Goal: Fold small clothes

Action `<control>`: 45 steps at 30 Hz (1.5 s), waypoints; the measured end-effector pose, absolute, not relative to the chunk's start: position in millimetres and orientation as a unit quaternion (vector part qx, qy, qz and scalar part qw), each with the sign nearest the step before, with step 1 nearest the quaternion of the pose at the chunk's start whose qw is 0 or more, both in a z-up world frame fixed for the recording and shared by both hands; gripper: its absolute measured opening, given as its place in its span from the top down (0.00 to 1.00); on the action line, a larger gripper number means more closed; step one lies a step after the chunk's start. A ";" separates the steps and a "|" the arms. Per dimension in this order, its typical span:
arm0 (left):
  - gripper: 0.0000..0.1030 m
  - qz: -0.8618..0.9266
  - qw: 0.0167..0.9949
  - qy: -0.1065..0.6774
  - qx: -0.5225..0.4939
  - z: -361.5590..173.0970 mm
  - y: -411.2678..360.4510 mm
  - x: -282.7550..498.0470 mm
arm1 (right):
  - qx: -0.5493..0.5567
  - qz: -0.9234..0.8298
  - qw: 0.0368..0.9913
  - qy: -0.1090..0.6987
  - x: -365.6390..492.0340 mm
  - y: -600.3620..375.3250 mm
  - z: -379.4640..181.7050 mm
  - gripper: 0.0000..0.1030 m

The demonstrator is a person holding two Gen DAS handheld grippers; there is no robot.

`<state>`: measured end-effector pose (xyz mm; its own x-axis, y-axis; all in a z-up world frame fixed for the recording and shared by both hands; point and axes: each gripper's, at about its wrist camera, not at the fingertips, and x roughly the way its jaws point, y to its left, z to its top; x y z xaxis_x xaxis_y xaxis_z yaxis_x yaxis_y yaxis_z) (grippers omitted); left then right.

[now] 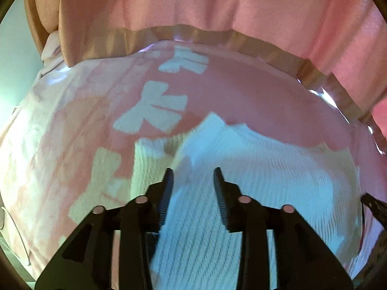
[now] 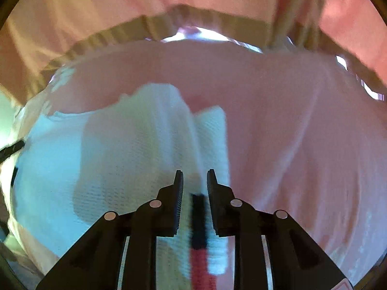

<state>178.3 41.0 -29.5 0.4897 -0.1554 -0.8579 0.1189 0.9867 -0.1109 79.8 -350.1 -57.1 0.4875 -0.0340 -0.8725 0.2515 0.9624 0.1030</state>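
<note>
White ribbed knit garment [image 1: 254, 169] is seen spread on a pink cloth-covered surface [image 1: 241, 101], near its tan-trimmed edge [image 1: 217, 36]. Pale block characters [image 1: 154, 111] are printed on the cloth; they cannot be read. Left gripper [image 1: 193, 176] is held apart, with garment fabric between its fingers. Right gripper [image 2: 194, 178] is likewise parted over a black-and-red-banded hem [image 2: 199, 229].
</note>
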 end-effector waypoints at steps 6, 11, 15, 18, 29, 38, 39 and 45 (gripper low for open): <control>0.60 -0.085 0.857 0.508 0.015 -39.5 35.9 161.5 | 0.110 -0.066 0.850 0.510 78.0 -354.8 -75.3 0.93; 0.58 -0.062 0.853 0.517 0.024 -54.4 45.0 166.5 | 0.119 -0.095 0.847 0.509 77.6 -363.5 -75.9 0.92; 0.59 -0.070 0.857 0.510 0.023 -45.1 45.4 155.2 | 0.115 -0.085 0.856 0.496 70.0 -353.6 -58.7 0.84; 0.57 -0.080 0.864 0.496 0.017 -30.4 49.1 141.0 | 0.112 -0.086 0.866 0.480 51.0 -351.4 -42.6 0.46; 0.39 -0.075 0.871 0.483 0.040 -22.1 53.7 110.0 | 0.139 -0.059 0.845 0.514 27.1 -346.1 -69.8 0.37; 0.19 -0.063 0.851 0.520 -0.027 -40.0 75.0 109.2 | 0.150 -0.048 0.829 0.537 29.3 -339.9 -92.2 0.32; 0.19 -0.061 0.845 0.530 -0.043 -44.4 79.6 110.9 | 0.157 -0.047 0.827 0.538 29.7 -341.5 -93.5 0.32; 0.14 -0.058 0.799 0.578 -0.155 -72.5 106.7 118.2 | 0.194 -0.030 0.820 0.537 29.0 -351.1 -98.7 0.31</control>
